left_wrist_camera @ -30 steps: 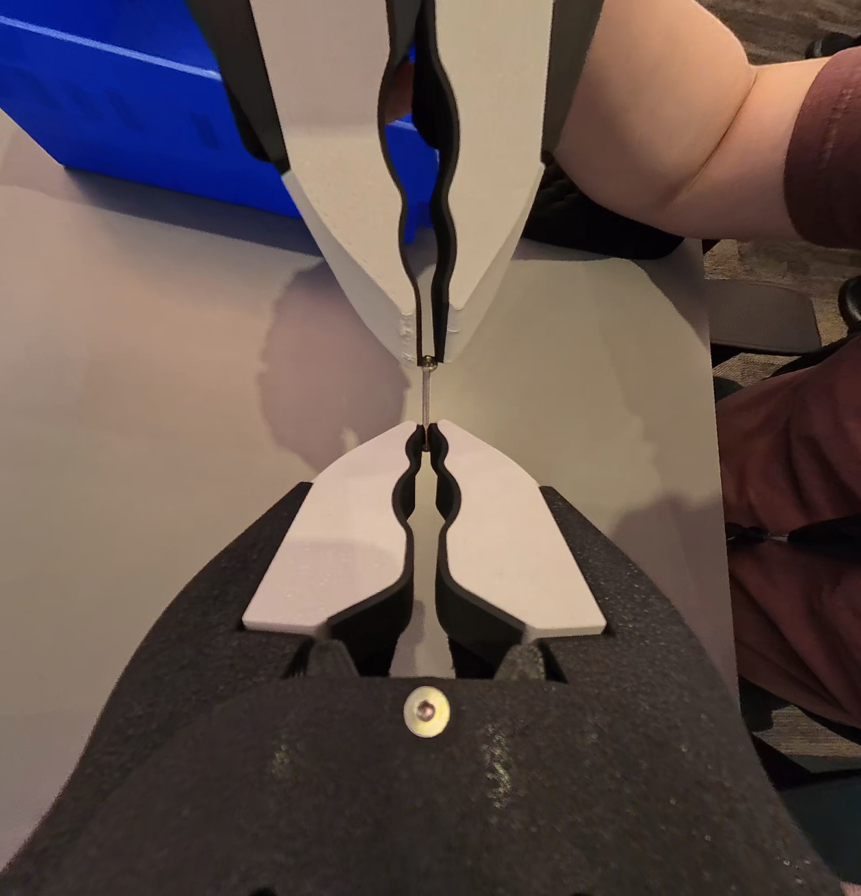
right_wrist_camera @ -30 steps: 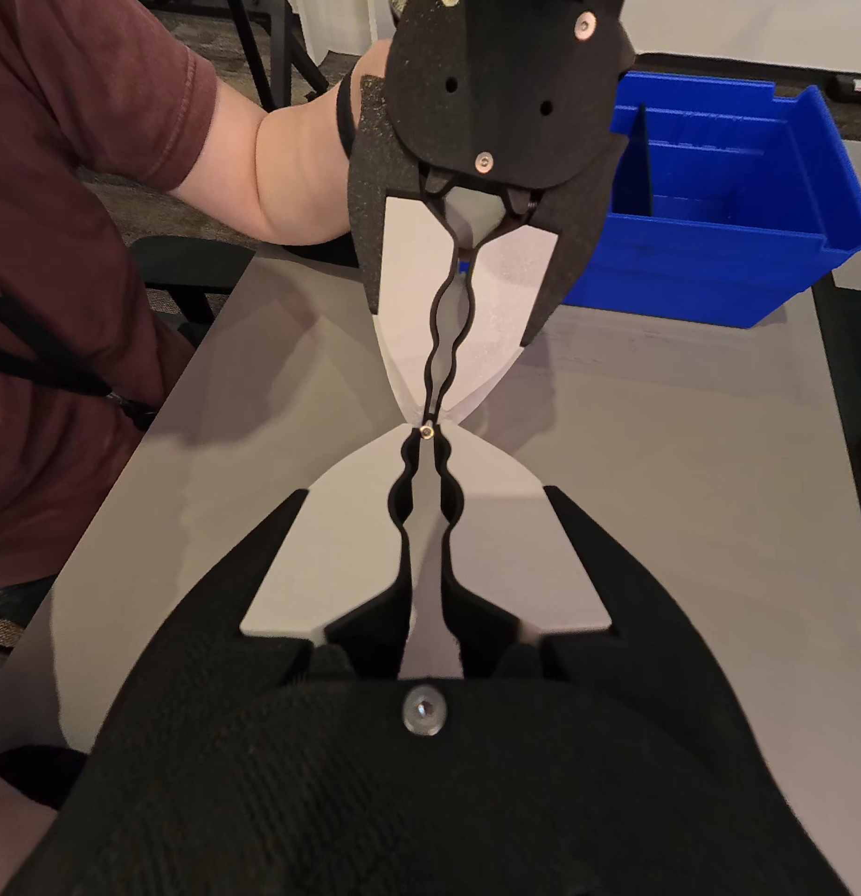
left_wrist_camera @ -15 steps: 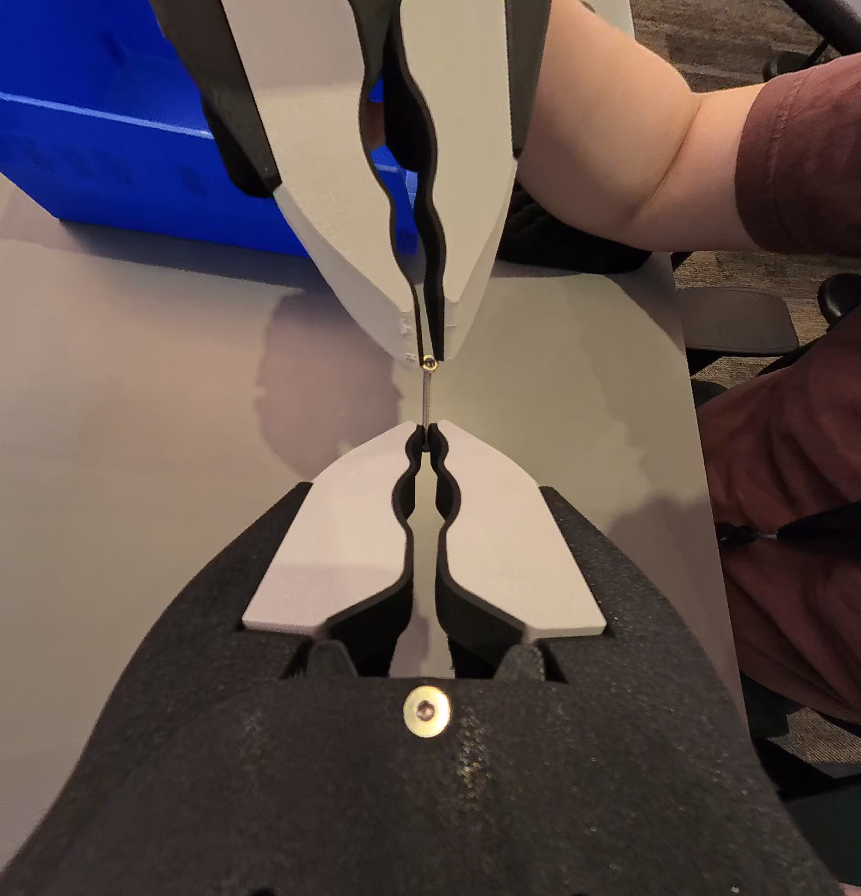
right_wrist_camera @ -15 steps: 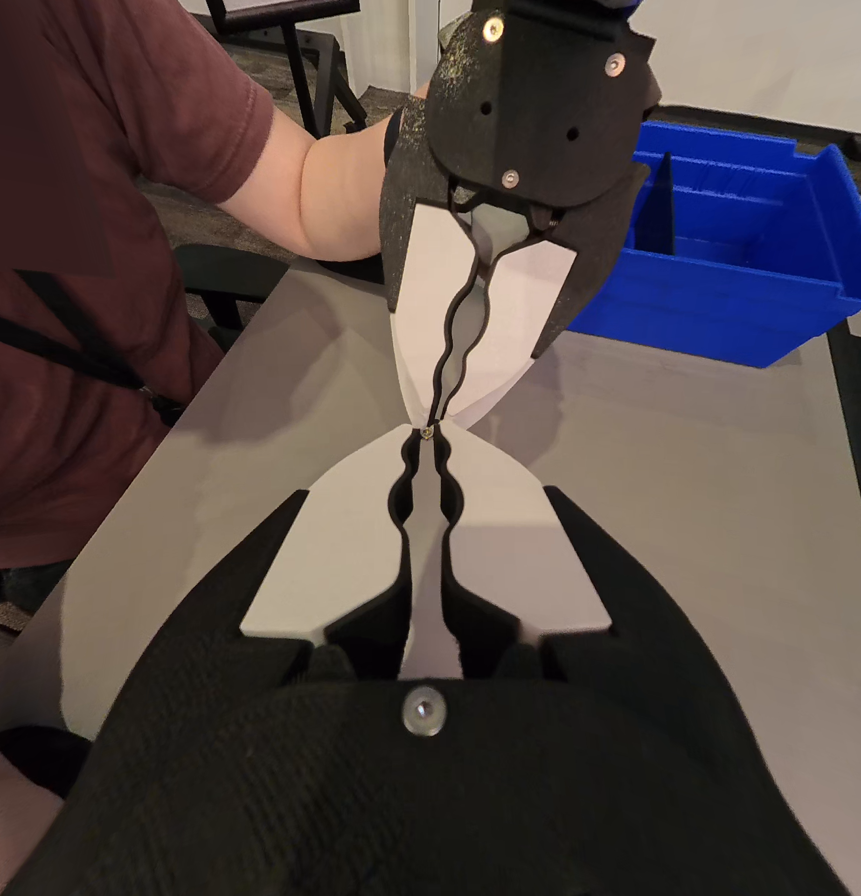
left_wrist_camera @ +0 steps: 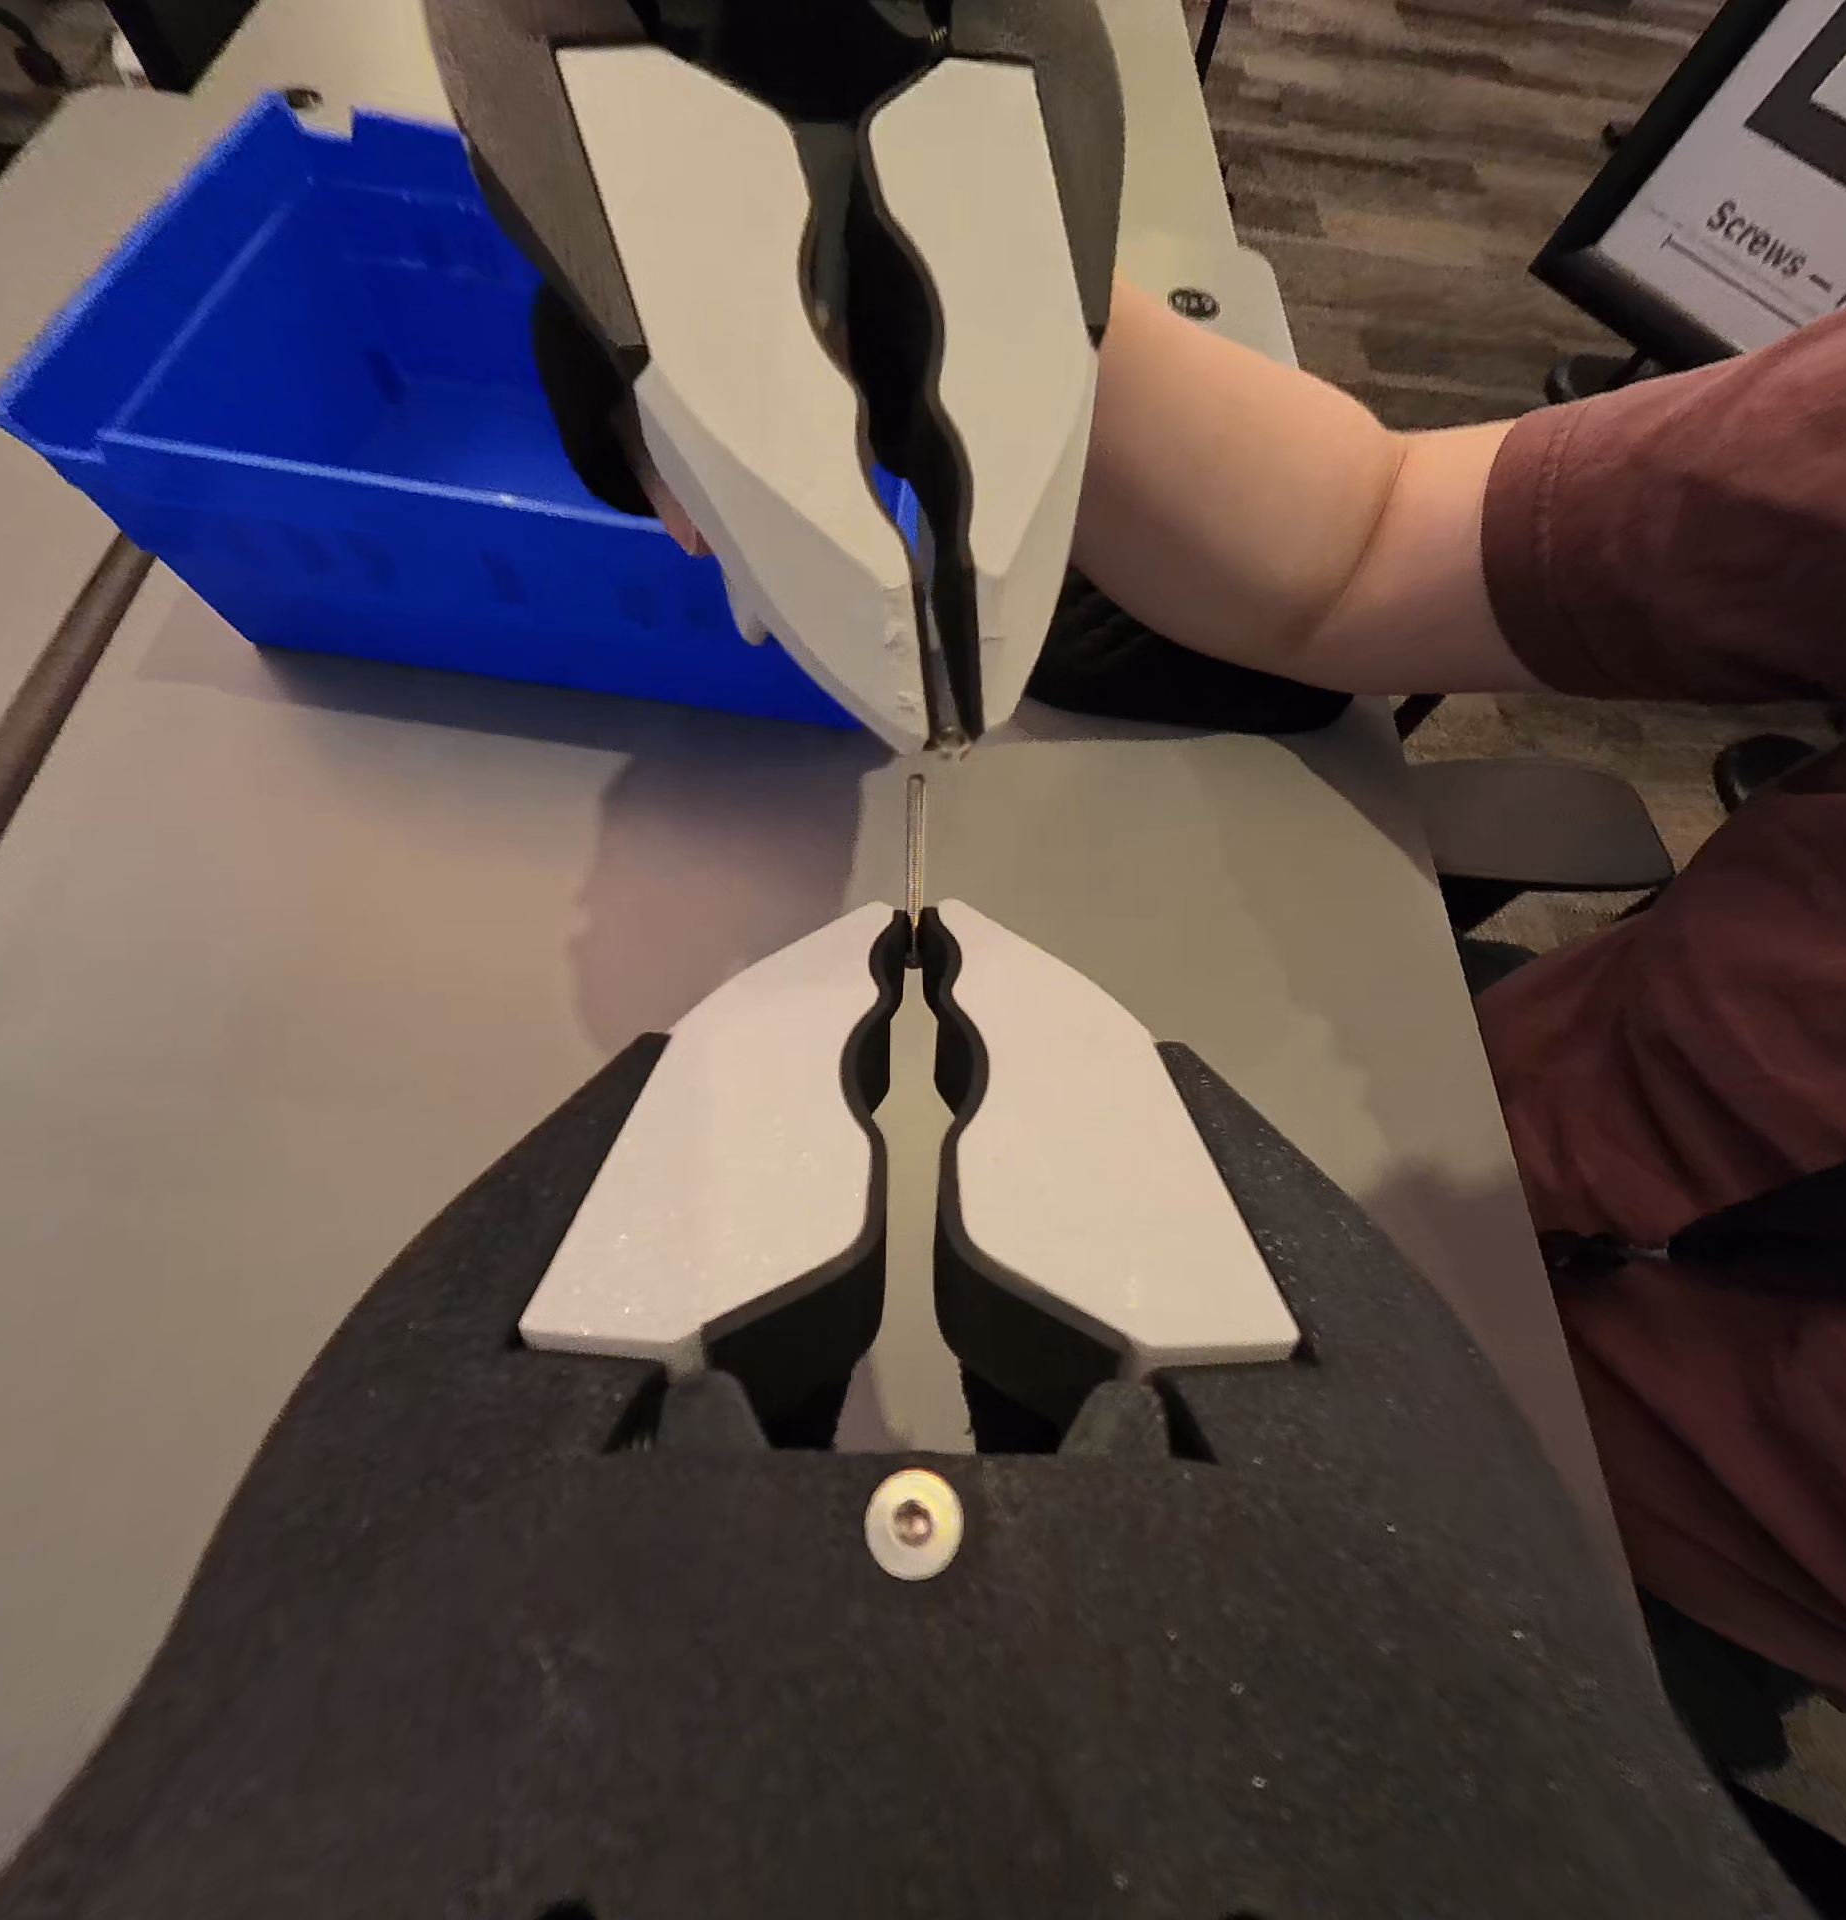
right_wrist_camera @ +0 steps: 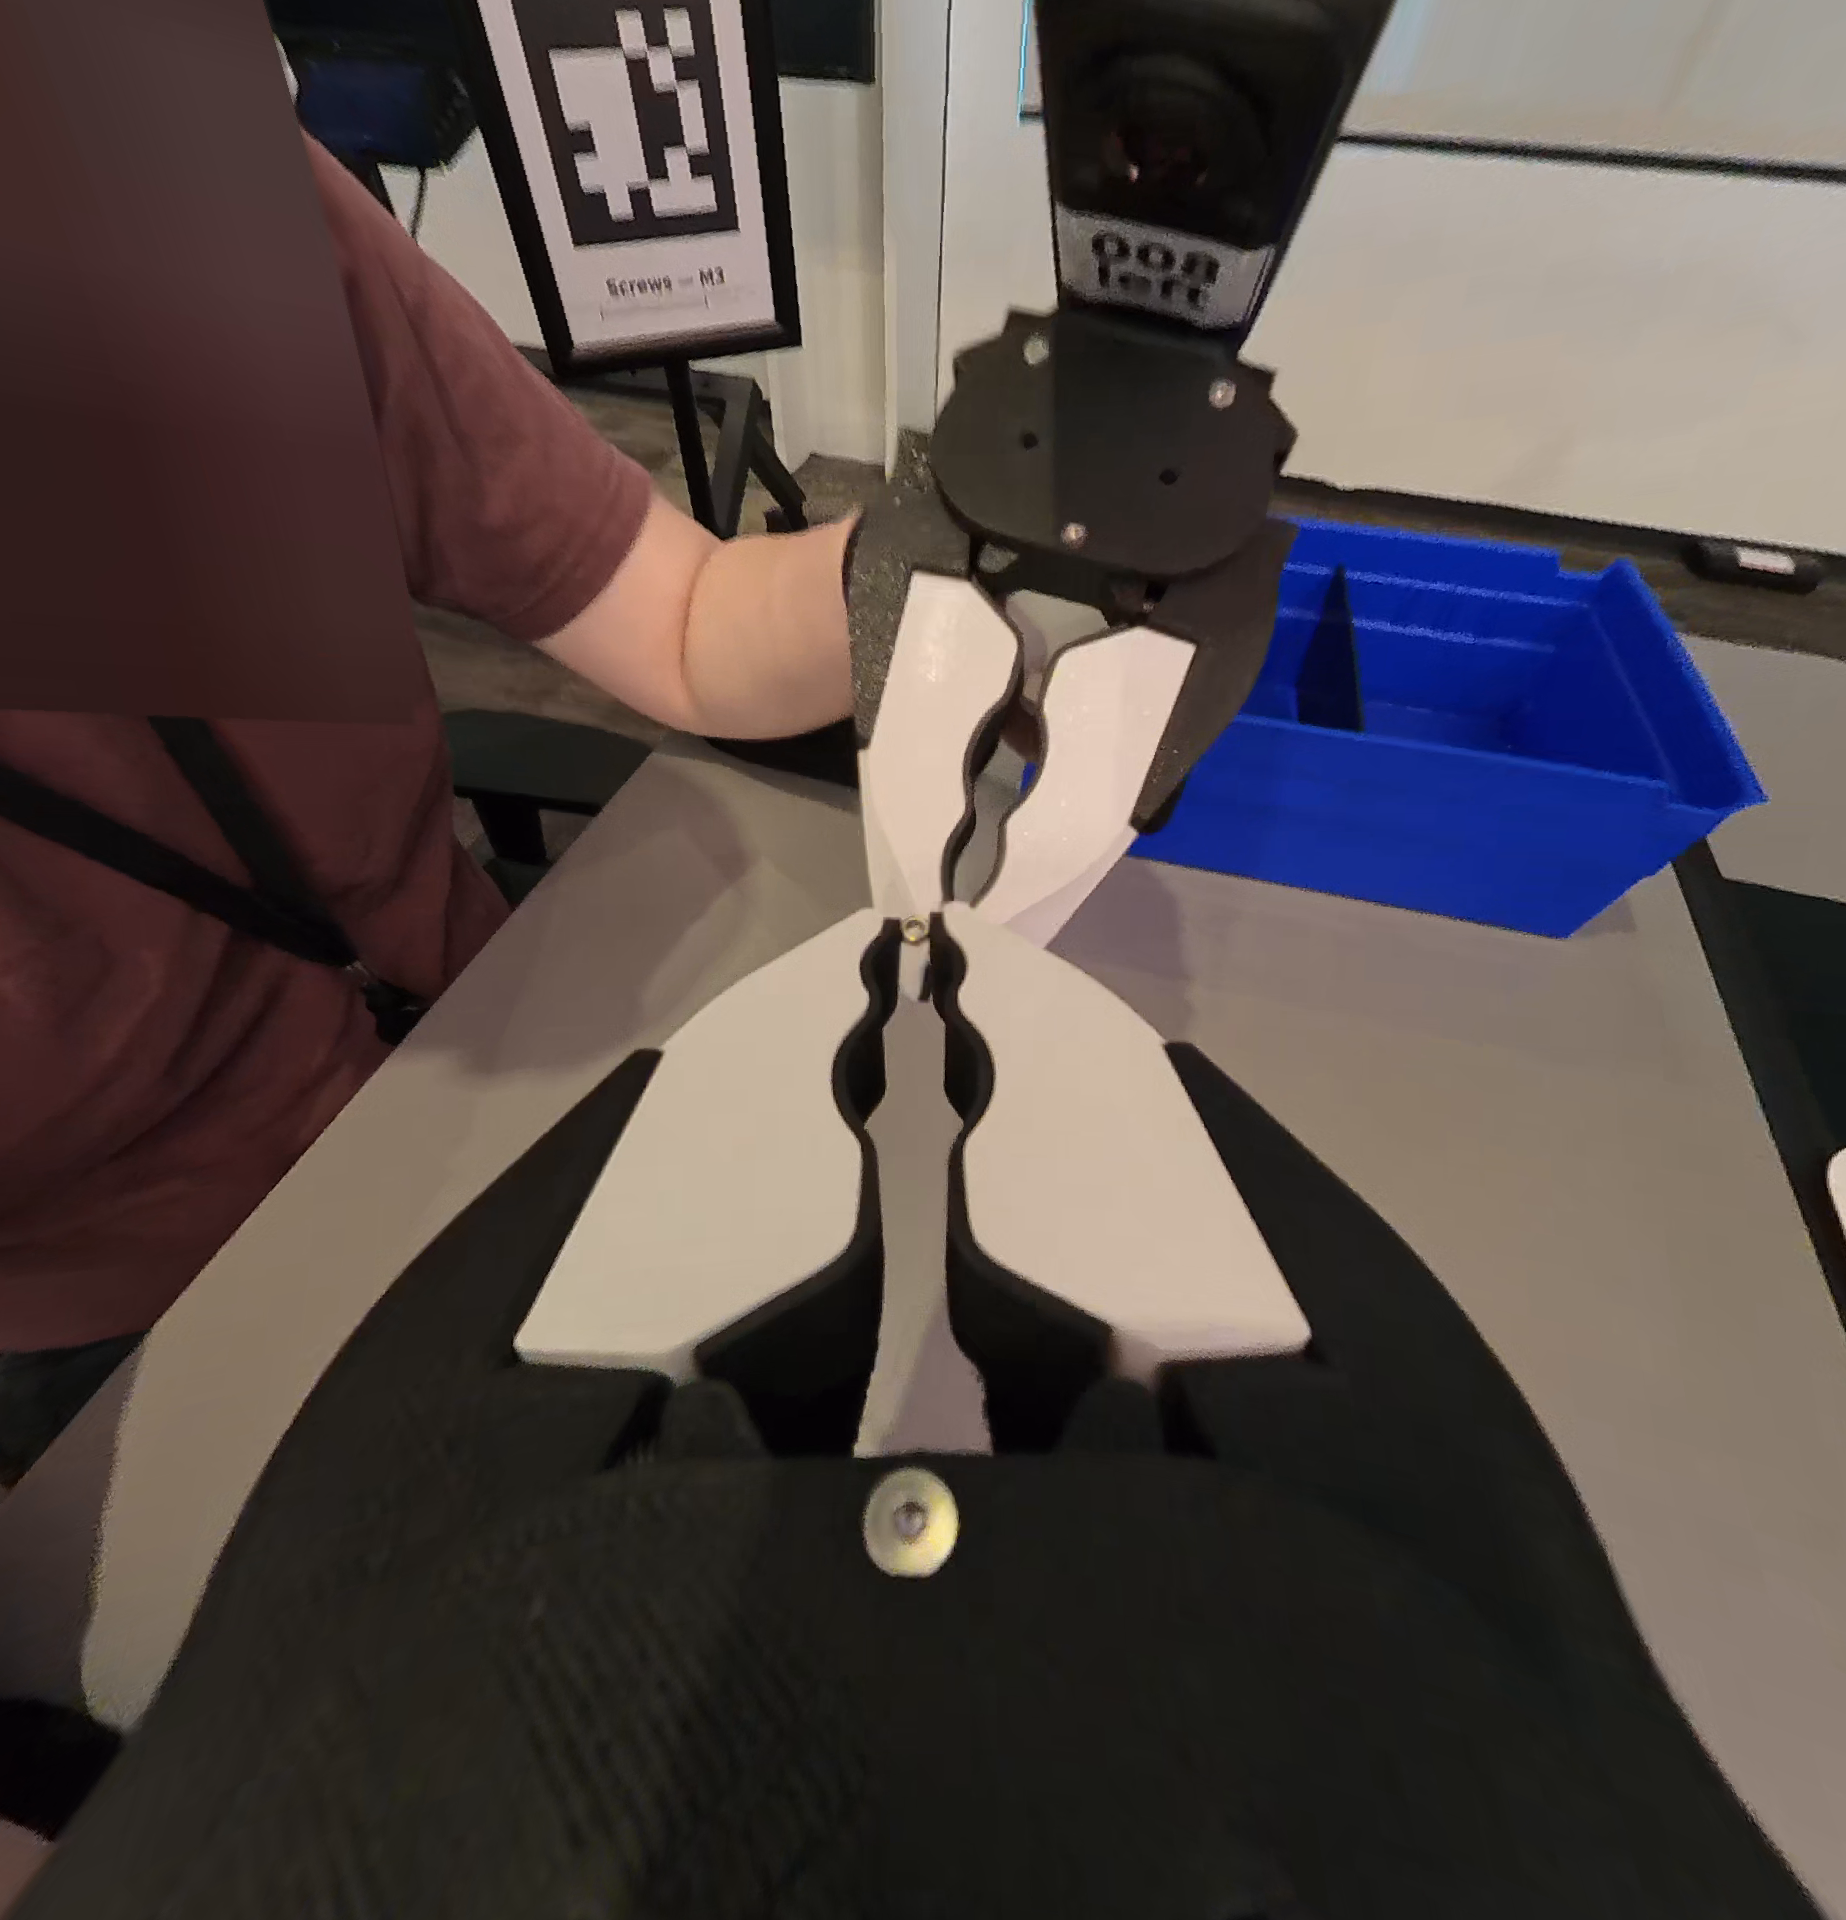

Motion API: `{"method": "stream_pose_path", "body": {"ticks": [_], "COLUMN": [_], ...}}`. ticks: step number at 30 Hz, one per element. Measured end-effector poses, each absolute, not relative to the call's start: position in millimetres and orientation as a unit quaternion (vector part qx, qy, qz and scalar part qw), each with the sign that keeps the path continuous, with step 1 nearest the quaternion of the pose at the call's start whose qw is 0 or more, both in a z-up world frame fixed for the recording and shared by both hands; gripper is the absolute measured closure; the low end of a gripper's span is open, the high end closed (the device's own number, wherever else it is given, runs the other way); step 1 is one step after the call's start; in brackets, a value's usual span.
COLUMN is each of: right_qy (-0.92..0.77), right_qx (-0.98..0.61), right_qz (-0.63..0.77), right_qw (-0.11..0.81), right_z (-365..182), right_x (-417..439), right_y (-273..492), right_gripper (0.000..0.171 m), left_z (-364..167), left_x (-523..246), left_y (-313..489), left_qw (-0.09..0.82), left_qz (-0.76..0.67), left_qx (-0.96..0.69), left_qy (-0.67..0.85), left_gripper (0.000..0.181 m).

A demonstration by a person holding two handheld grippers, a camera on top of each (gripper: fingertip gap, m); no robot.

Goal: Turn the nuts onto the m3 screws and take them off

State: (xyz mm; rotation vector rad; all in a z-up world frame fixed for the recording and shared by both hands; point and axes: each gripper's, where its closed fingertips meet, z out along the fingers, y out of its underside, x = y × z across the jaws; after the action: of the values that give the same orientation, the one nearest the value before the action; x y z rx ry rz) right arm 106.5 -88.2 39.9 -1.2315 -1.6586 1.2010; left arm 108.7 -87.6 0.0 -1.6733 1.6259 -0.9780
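Note:
In the left wrist view my left gripper is shut on the head end of a thin silver M3 screw that points straight ahead over the grey table. My right gripper comes in from above, shut on a small brass-coloured nut. The nut sits just beyond the screw's free end and slightly to its right, with a small gap between them. In the right wrist view my right gripper pinches the nut at its tips, facing the left gripper. The screw is hidden there.
A blue plastic bin stands on the table behind the grippers; it also shows in the right wrist view. A person's arm and maroon shirt are to the side. A framed sign on a stand is behind.
The nut sat on the screw's free end before; now a small gap separates them. Both cameras have tilted up, showing more of the bin and room. Both grasps stayed shut.

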Motion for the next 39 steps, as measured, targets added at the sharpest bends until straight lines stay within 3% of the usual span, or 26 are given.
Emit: {"method": "stream_pose_path", "body": {"ticks": [9, 39], "right_qy": [-0.605, -0.604], "right_qx": [-0.479, -0.472], "right_qz": [0.486, 0.512], "right_qw": [0.410, 0.388], "right_z": [61.8, 59.8], "right_x": [108.8, 108.4], "right_y": [-78.7, -83.0], "right_gripper": [0.165, 0.165], "left_z": [18.6, 25.3], "left_x": [115.4, 116.6], "left_y": [-77.3, -86.0], "left_qw": [0.368, 0.367], "left_qz": [-0.399, -0.412], "left_qx": [-0.601, -0.588], "left_qy": [0.587, 0.590], "left_gripper": [0.179, 0.179]}}
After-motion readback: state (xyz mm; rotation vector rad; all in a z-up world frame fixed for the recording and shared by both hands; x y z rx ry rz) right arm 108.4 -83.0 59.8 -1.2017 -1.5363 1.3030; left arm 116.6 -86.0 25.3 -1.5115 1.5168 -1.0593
